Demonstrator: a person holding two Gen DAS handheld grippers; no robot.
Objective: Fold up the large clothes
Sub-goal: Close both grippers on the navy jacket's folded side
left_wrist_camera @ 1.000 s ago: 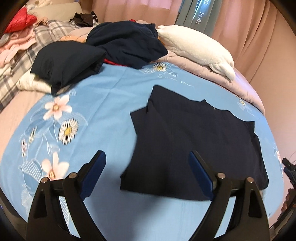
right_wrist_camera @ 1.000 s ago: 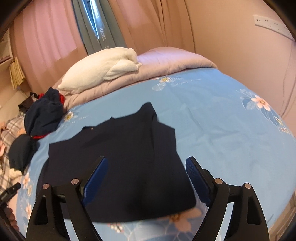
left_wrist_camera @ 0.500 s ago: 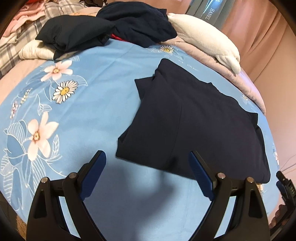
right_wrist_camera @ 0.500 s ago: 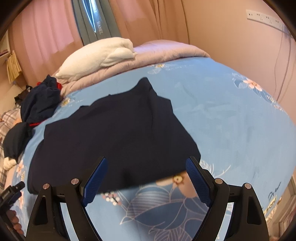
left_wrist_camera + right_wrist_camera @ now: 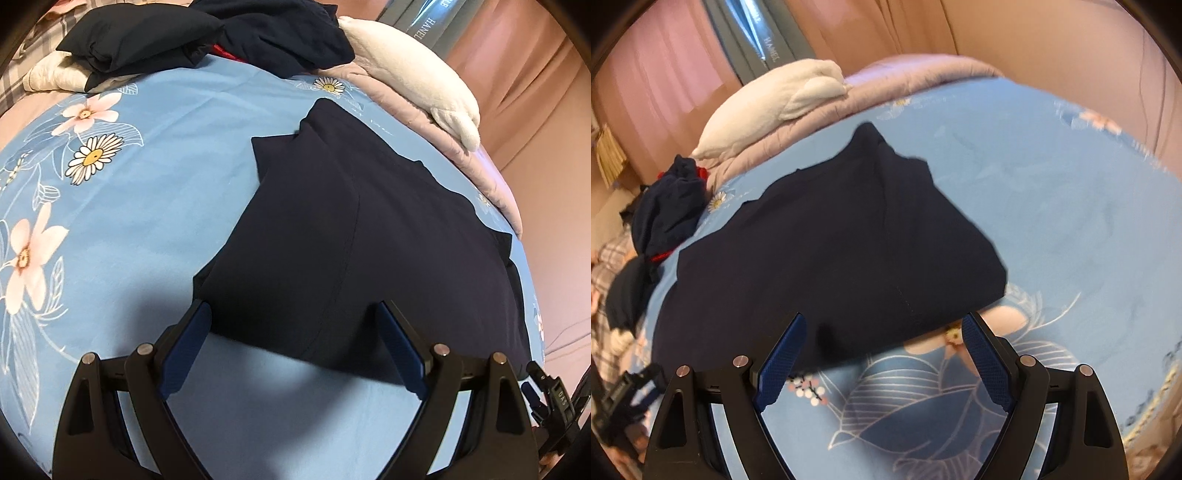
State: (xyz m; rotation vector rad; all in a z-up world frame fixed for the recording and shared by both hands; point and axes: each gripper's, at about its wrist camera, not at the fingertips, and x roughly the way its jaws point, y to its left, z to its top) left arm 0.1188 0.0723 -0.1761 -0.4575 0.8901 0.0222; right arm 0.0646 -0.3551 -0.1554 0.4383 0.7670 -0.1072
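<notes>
Navy garment (image 5: pixel 369 236) lies flat on the blue floral bed (image 5: pixel 147 184), already folded once by the look of its doubled edges. Your left tongs (image 5: pixel 291 343) and right tongs (image 5: pixel 882 350) hang wide and empty at its six o'clock hem. Another fold looks due. The far corner's layering is hard to read. A dark clothes pile (image 5: pixel 207 33) waits at eleven o'clock.

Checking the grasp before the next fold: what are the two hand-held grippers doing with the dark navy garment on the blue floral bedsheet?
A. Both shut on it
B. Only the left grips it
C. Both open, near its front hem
C: the left hand-held gripper and right hand-held gripper both show spread jaws at the near hem of the dark navy garment, nothing clamped.
</notes>
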